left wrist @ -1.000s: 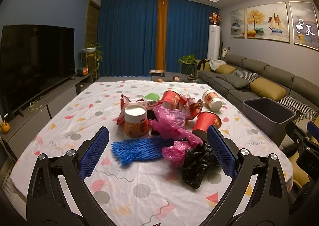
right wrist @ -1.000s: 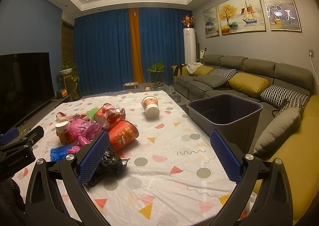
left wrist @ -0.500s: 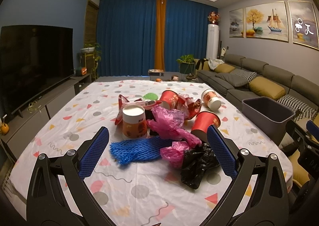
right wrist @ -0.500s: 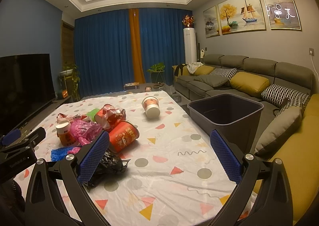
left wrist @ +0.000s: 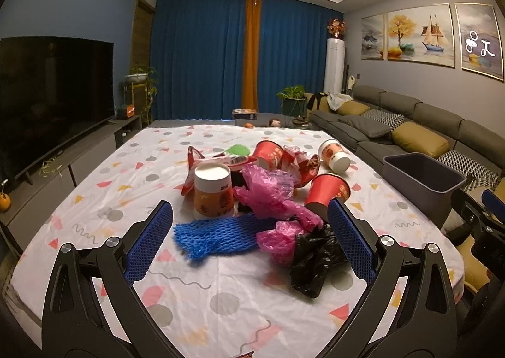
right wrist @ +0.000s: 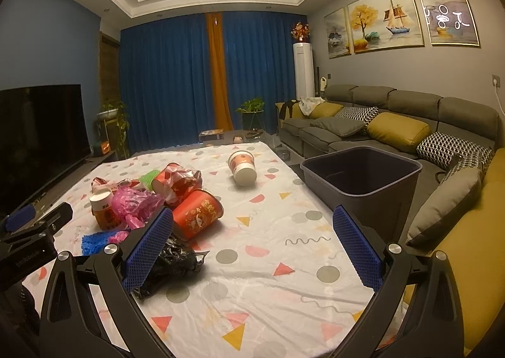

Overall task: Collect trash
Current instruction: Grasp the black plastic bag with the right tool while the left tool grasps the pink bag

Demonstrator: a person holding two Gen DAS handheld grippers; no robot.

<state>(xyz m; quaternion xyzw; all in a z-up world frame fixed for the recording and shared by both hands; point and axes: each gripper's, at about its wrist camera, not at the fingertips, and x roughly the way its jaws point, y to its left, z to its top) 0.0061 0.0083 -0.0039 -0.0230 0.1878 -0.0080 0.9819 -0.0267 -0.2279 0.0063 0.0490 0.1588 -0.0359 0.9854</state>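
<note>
Left wrist view: left gripper point(left wrist: 249, 231) jaws wide, empty, above the crumpled blue foam net sleeve point(left wrist: 217, 233). Pink plastic bag point(left wrist: 268, 197) and black plastic bag point(left wrist: 315, 258) touch it, so a pinch may drag them along.

Right wrist view: right gripper point(right wrist: 252, 243) wide, empty. Dark grey plastic bin point(right wrist: 363, 175) sits just off the table edge; light trash could miss it. Toppled red paper cup point(right wrist: 197, 216) may roll.

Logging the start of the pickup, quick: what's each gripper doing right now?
Left gripper: open, holding nothing, above the trash pile.
Right gripper: open, holding nothing, over the table.
</note>
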